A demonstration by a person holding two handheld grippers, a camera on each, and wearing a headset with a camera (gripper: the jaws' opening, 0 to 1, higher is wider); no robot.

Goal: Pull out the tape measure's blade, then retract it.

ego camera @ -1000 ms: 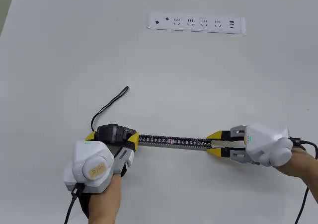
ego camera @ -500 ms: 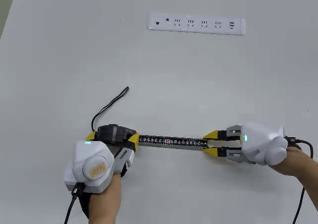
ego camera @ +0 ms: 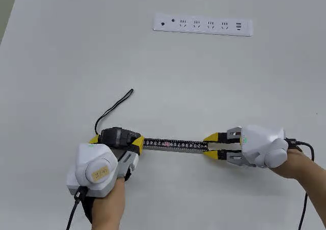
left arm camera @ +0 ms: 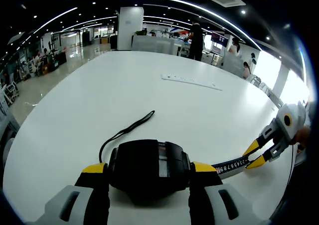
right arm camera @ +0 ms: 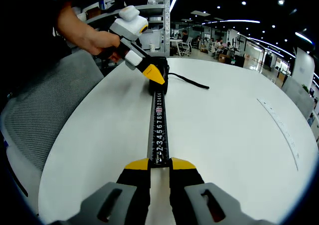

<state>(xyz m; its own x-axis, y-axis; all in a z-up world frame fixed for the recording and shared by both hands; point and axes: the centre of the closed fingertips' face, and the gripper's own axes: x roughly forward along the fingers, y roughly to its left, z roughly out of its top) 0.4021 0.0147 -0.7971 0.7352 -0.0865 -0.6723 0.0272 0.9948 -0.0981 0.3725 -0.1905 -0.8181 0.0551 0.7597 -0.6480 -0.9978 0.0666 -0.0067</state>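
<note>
The left hand-held gripper (ego camera: 116, 141) clamps the black tape measure (ego camera: 119, 136) at the near left of the white surface (ego camera: 204, 82). Its blade (ego camera: 175, 145) runs right along the surface to the right hand-held gripper (ego camera: 211, 146), whose jaws pinch the blade's end. A power strip (ego camera: 202, 25) lies at the far side.

head view: looked steeply down on the white table (ego camera: 61, 61) from above | left gripper view: sat low, close behind the tape measure case (left arm camera: 148, 167), facing across the table | right gripper view: faced along the blade (right arm camera: 158, 130) toward that case | shared: case, blade, power strip (ego camera: 202, 25)
</note>
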